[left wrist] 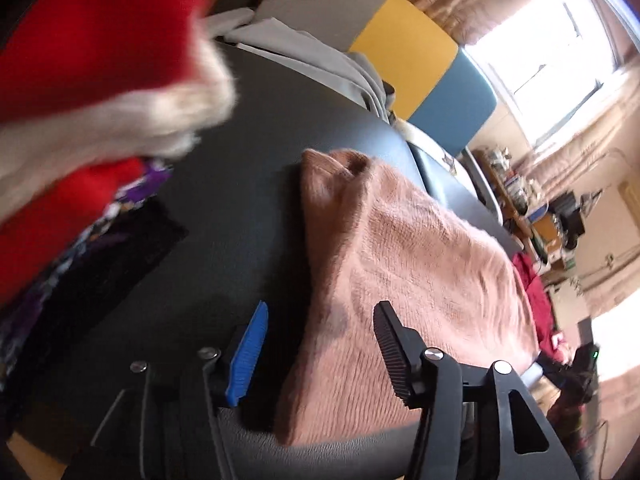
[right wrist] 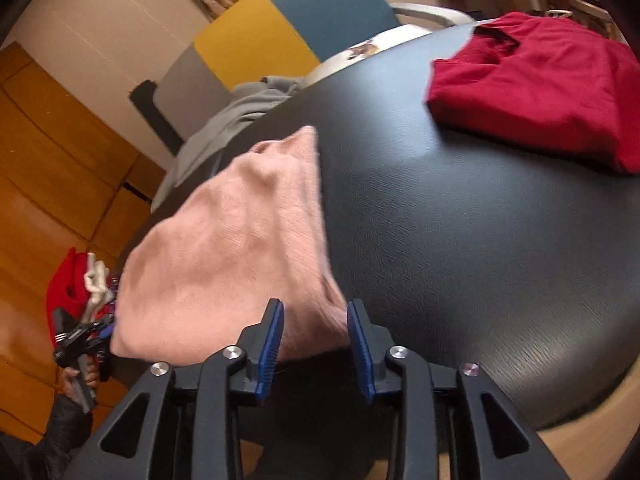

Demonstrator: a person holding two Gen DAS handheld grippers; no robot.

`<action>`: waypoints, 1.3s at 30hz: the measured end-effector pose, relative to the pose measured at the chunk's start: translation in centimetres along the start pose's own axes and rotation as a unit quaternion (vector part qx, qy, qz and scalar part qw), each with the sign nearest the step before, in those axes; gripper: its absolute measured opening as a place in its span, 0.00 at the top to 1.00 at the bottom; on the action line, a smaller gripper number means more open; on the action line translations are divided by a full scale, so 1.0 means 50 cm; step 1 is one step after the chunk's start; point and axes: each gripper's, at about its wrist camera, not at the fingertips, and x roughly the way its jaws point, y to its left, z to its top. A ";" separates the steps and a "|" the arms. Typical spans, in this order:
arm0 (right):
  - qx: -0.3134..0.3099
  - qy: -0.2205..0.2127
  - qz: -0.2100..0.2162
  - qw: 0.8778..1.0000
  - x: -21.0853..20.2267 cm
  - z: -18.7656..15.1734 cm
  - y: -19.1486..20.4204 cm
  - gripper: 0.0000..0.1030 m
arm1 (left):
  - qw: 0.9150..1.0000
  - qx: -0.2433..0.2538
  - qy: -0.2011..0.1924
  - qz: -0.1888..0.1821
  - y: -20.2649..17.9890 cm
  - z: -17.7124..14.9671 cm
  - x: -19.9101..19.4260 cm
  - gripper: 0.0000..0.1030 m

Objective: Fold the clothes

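Pink sweater (right wrist: 228,248) lies folded, long axis running ahead-left of right gripper (right wrist: 316,344); jaws spread, its corner btwn them, unpinched.

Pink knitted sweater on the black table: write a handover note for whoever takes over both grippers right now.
Left gripper: open, nothing held, at the near edge of the folded pink knitted sweater.
Right gripper: open, empty, at that sweater's near corner.
Done: pink sweater lies folded on the black table; folded dark red garment at the far right.
Left: grey garment hanging over the far edge, red and white fleecy garment on the left.
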 end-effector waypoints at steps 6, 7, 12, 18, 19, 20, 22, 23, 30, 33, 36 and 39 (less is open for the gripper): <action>-0.073 0.069 -0.016 0.995 0.076 0.047 0.069 0.90 | 0.996 0.085 0.023 -0.002 -0.087 0.030 -0.001 0.95; -0.091 0.071 -0.023 0.993 0.069 0.050 0.086 0.91 | 0.995 0.101 0.014 -0.012 -0.103 0.032 -0.027 0.95; -0.150 0.086 -0.107 0.979 0.010 0.037 0.106 0.93 | 0.991 0.131 -0.002 -0.021 -0.103 0.007 -0.102 0.95; -0.119 0.093 -0.185 0.971 0.033 -0.006 0.051 0.95 | 0.997 0.046 0.056 0.015 -0.003 -0.055 -0.021 0.93; -0.121 0.081 -0.189 0.971 0.024 -0.003 0.060 0.94 | 0.998 0.027 0.049 0.006 0.006 -0.054 -0.024 0.93; -0.132 0.065 -0.190 0.971 0.011 0.003 0.079 0.91 | 0.999 0.016 0.041 0.000 0.010 -0.052 -0.029 0.92; -0.157 0.042 -0.191 0.968 -0.008 0.019 0.119 0.82 | 1.000 0.019 0.018 -0.002 0.002 -0.039 -0.053 0.83; -0.169 0.031 -0.192 0.966 -0.017 0.027 0.138 0.82 | 1.000 0.020 0.004 -0.007 -0.001 -0.026 -0.065 0.77; -0.219 0.036 -0.123 0.967 0.094 0.080 0.278 0.77 | 0.998 0.020 -0.054 -0.004 -0.006 0.071 -0.051 0.28; -0.230 0.061 -0.097 0.966 0.183 0.091 0.320 0.77 | 0.998 0.059 -0.027 0.014 -0.036 0.112 0.012 0.28; -0.225 0.077 -0.078 0.968 0.243 0.086 0.331 0.77 | 0.996 0.088 0.014 0.014 -0.039 0.131 0.059 0.28; -0.220 0.086 -0.075 0.969 0.276 0.070 0.330 0.77 | 0.994 0.094 0.053 -0.001 -0.050 0.136 0.100 0.71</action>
